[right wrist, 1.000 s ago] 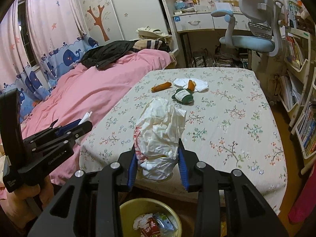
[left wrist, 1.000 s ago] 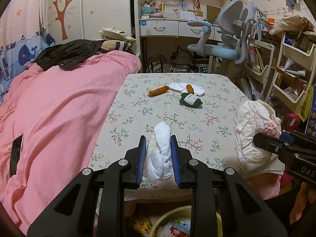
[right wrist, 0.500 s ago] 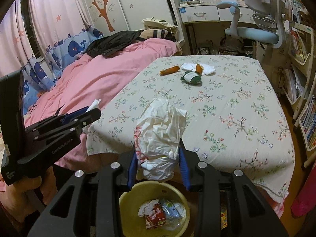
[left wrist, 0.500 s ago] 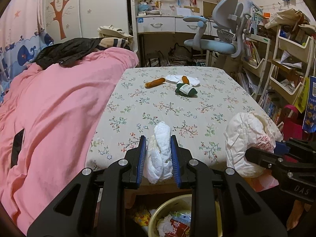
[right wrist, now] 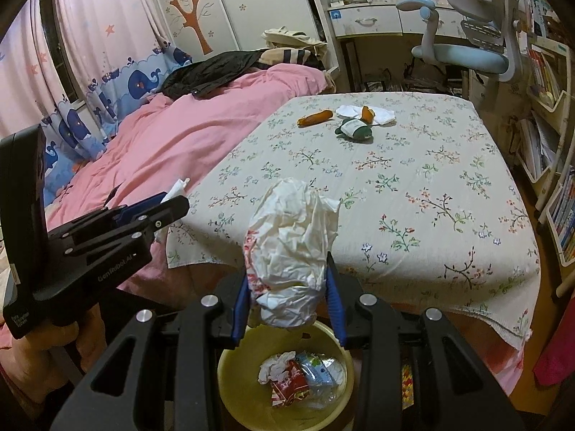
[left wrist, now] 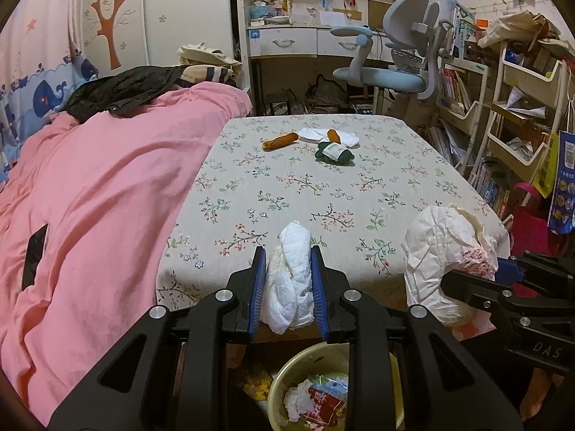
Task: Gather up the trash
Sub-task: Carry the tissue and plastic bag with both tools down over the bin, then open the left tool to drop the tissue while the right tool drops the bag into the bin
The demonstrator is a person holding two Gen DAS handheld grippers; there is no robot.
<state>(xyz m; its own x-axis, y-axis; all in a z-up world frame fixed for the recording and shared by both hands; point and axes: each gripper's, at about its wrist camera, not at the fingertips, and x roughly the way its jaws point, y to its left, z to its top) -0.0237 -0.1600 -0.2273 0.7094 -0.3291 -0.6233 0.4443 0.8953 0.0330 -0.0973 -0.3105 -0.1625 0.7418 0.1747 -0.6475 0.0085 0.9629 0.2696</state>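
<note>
My left gripper [left wrist: 288,283] pinches a wad of tissue [left wrist: 291,280], and my right gripper [right wrist: 287,296] is clamped on a crumpled bag [right wrist: 291,248]. Both hang above the yellow bin [right wrist: 230,388] at the table [right wrist: 413,194] edge. Both look light, soft and squashy, so a mid-bulk pinch should do. The bin already holds wrappers [right wrist: 302,377] and tissue, roughly part full.

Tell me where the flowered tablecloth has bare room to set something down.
The flowered tablecloth is bare across its near half and right side. The far end is crowded: an orange sausage-shaped piece, a white cloth and a dark green bundle cluster there.
</note>
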